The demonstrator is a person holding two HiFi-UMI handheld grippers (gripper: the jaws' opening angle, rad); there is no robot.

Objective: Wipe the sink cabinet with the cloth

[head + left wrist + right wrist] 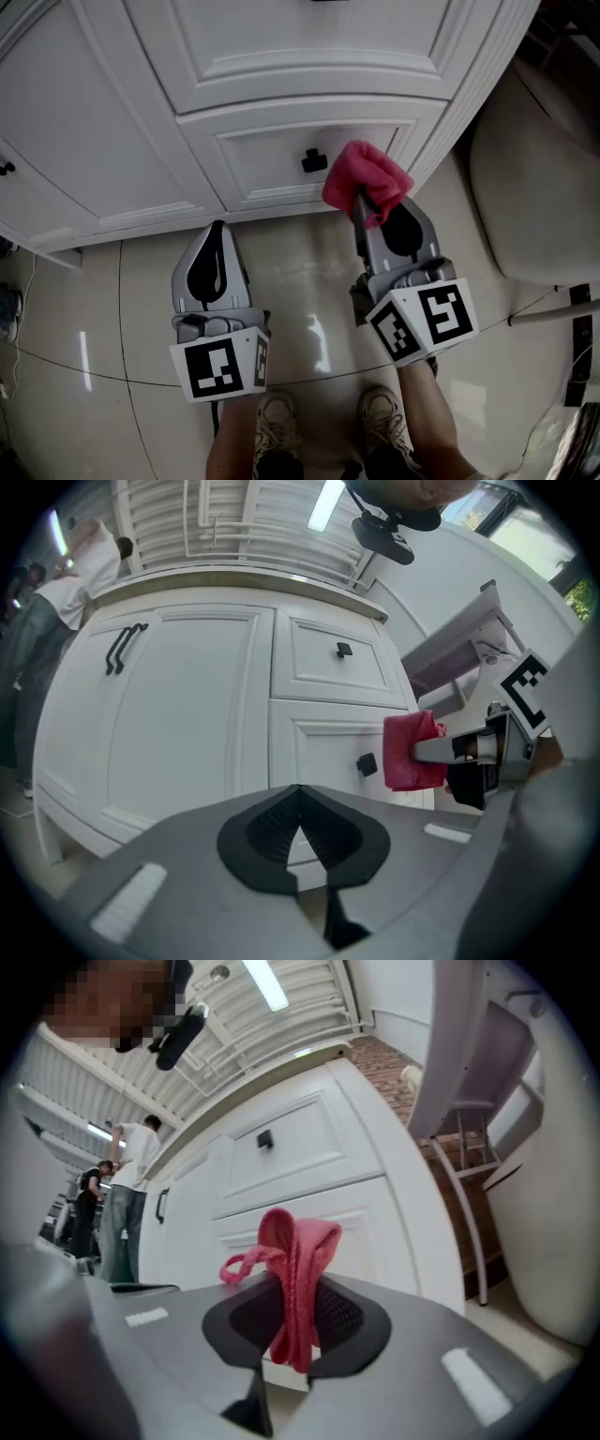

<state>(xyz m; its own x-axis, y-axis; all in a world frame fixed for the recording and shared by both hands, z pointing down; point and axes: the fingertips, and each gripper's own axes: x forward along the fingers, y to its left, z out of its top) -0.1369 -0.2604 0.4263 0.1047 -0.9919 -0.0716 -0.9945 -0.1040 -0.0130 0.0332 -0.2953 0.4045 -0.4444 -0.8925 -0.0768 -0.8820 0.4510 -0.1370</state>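
Note:
The white sink cabinet fills the top of the head view, with a lower drawer and its black knob. My right gripper is shut on a pink cloth, bunched just right of that knob, close to the drawer front. The cloth stands pinched between the jaws in the right gripper view, and the cloth also shows in the left gripper view. My left gripper hangs lower left over the floor, jaws together, holding nothing, a little short of the cabinet base.
A pale rounded seat or tub stands at the right, beside the cabinet corner. Glossy tiled floor lies below; the person's shoes are at the bottom. Double doors with black handles are on the cabinet's left. People stand far left.

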